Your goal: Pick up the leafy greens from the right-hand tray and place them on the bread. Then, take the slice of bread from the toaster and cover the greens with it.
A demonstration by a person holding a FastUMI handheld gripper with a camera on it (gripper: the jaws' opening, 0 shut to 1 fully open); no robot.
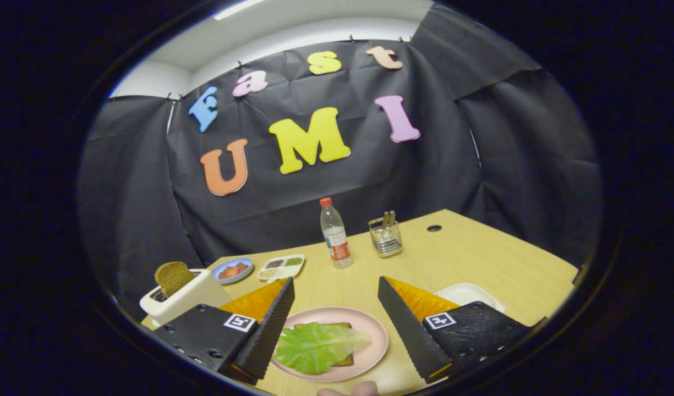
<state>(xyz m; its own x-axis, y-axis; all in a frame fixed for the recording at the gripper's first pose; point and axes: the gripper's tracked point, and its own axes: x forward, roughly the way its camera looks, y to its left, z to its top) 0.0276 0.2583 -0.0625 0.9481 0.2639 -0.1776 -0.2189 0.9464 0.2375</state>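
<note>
Gripper view: hand-held gripper [335, 319] hangs open and empty above the plate [370, 330], where greens [314, 346] already lie on bread [345, 360]; the toaster [188, 297] slice [173, 276] (standing upright) waits beside the fingers.

No readable text or nos. found, bottle [335, 234] label too small/blurred, square coded markers seen on gripper [335, 301] bodies, no words.

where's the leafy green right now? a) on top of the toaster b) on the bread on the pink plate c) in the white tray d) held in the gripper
b: the leafy green lies on the bread on the pink plate, between the fingers of the open gripper, which hold nothing.
</note>
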